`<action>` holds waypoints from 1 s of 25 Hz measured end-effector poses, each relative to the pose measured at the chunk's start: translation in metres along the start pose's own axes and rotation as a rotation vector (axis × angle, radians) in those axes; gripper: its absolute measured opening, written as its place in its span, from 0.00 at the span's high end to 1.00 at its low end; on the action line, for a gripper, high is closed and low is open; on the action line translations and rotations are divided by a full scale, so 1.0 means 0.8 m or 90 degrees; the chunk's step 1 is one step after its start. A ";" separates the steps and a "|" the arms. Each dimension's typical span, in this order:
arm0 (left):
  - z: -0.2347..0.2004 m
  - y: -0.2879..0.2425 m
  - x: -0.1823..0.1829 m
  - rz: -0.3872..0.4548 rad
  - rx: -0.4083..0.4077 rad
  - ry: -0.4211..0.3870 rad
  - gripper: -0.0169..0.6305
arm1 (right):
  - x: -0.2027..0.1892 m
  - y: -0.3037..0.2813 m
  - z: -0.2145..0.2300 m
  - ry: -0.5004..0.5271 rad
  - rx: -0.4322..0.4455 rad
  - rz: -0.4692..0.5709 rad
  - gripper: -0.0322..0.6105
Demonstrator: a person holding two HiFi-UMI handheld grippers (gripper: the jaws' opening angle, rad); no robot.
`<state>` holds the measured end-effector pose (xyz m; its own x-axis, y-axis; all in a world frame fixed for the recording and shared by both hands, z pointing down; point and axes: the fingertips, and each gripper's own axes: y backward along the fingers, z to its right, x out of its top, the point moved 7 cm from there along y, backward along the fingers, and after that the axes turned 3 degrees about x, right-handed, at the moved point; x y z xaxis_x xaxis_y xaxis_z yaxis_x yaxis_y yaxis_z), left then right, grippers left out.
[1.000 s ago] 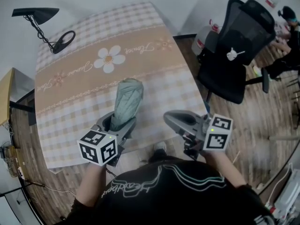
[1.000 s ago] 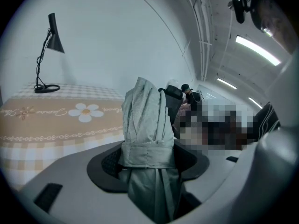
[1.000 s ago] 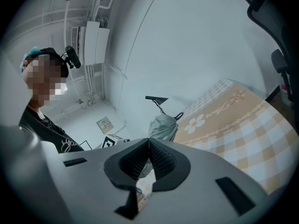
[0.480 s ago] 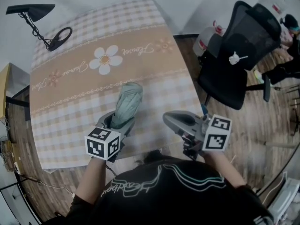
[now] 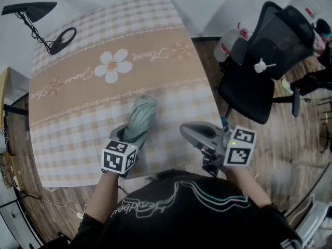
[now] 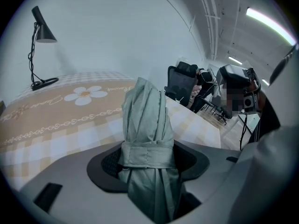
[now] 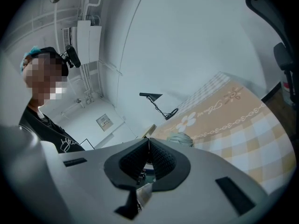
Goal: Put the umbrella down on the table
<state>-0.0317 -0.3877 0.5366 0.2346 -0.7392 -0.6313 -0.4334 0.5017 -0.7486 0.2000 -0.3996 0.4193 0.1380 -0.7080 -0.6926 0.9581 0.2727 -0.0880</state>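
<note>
A folded pale green umbrella (image 5: 141, 119) with a strap round it juts from my left gripper (image 5: 130, 135), tip pointing away over the checked table (image 5: 93, 45). In the left gripper view the umbrella (image 6: 147, 134) fills the gap between the black pads, and the left gripper (image 6: 147, 164) is shut on it, tilted down toward the cloth. My right gripper (image 5: 193, 131) hovers off the table's near right corner, shut with nothing in it. In the right gripper view its pads meet at the right gripper (image 7: 148, 157), and the umbrella's tip (image 7: 180, 138) shows beyond.
A black desk lamp (image 5: 44, 19) stands at the table's far left corner. A black office chair (image 5: 264, 56) stands on the wood floor right of the table. The tablecloth has a white flower print (image 5: 111, 65) in its tan band.
My left gripper has sunk toward the table with the umbrella still in it, and the umbrella lies lower over the cloth. The right gripper has barely shifted.
</note>
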 end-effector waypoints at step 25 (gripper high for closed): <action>-0.001 -0.032 -0.015 -0.064 -0.012 0.003 0.53 | -0.008 -0.017 0.032 -0.021 0.027 -0.049 0.93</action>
<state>-0.0241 -0.3916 0.5634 0.2741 -0.7878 -0.5516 -0.4238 0.4159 -0.8046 0.1930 -0.4158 0.4432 0.0714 -0.7470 -0.6609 0.9757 0.1898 -0.1091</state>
